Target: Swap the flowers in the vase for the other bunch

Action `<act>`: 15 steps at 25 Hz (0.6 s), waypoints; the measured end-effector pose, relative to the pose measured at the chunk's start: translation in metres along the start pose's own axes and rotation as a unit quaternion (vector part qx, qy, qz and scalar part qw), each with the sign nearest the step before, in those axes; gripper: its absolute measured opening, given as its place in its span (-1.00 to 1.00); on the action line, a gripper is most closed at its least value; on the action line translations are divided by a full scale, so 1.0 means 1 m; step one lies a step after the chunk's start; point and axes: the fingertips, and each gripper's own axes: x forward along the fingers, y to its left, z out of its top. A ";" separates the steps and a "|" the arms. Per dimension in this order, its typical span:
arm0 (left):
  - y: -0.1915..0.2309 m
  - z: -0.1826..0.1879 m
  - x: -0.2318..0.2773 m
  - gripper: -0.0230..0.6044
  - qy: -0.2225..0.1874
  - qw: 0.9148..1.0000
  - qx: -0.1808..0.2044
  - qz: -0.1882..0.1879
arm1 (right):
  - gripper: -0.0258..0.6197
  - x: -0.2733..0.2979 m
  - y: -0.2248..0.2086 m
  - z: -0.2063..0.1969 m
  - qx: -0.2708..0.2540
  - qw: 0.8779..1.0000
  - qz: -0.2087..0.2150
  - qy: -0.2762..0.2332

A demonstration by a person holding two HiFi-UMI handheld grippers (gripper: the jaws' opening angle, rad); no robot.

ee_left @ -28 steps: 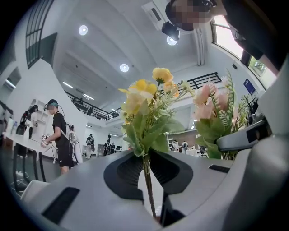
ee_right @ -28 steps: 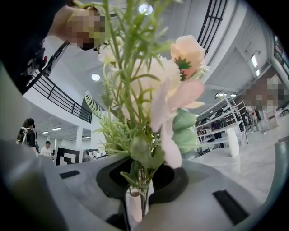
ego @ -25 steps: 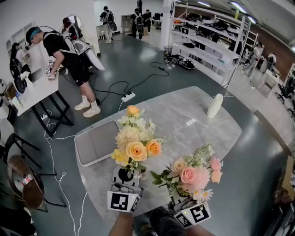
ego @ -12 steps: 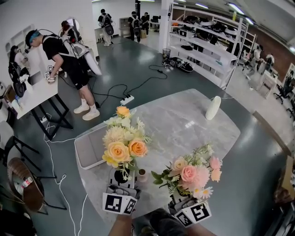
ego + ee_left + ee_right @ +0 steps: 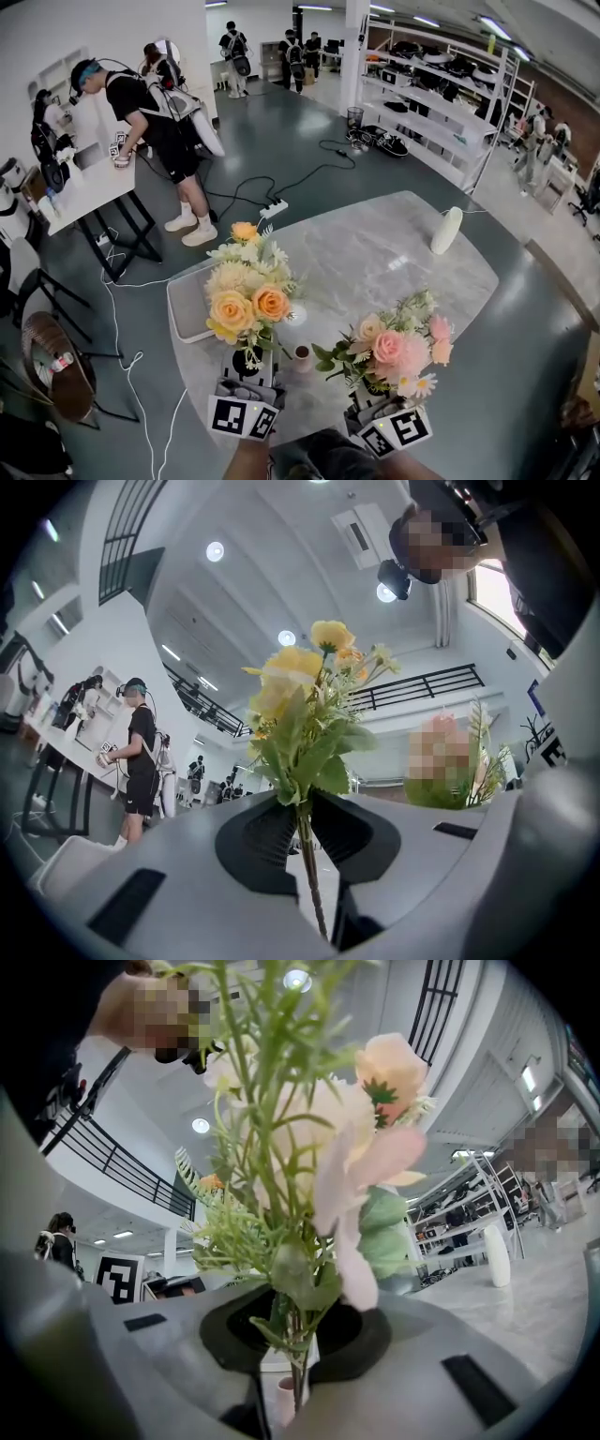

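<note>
1. Shifted leftward since a second ago: yellow bunch (image 5: 246, 292), off from above the vase (image 5: 302, 354), whose mouth now shows clear between the two bunches.
2. Nearest, at the bottom edge of the head view: left gripper (image 5: 307, 841), clenched on the thin green stems of the yellow bunch, jaws nearly together with the stems pinched between the dark pads. Holds the blooms upright, free of the table (image 5: 375, 253).
3. Alongside on the right: right gripper (image 5: 298, 1340), likewise clamped on stems, here those of the pink bunch (image 5: 394, 349). Carries pink and peach blooms with green sprigs spreading above the jaws.
4. Just beyond and between the two grippers: the vase, small and pale pink, standing upright on the table with its dark mouth showing. Sits nearer the yellow bunch's stems than the pink bunch's, touching neither.
5. Farther left on the table: grey tray (image 5: 187, 305), lying flat at the table's left edge, partly hidden behind the yellow blooms.
6. At the table's far right end: tall white bottle (image 5: 447, 230), upright and well apart from both bunches.
7. On the floor past the table: white power strip (image 5: 274, 208) with black cables trailing away.
8. Farther off at the left: person (image 5: 155, 112) in dark clothes, bent over a white desk (image 5: 84, 183).
9. Farthest, along the right wall: white shelves (image 5: 441, 103) stacked with gear.
</note>
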 end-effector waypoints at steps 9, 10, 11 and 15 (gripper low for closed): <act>0.011 0.000 -0.023 -0.75 0.005 1.000 0.009 0.030 | -0.70 0.009 0.015 -0.005 0.008 1.000 0.029 0.003; 0.013 0.000 -0.026 -0.75 0.005 0.999 0.010 0.033 | -0.70 0.011 0.017 -0.006 0.009 0.999 0.033 0.004; 0.015 0.001 -0.027 -0.75 0.005 0.999 0.010 0.036 | -0.70 0.014 0.019 -0.005 0.010 0.999 0.036 0.004; 0.022 0.006 -0.028 -0.75 0.005 0.999 0.013 0.048 | -0.70 0.026 0.023 0.002 0.013 0.999 0.048 0.001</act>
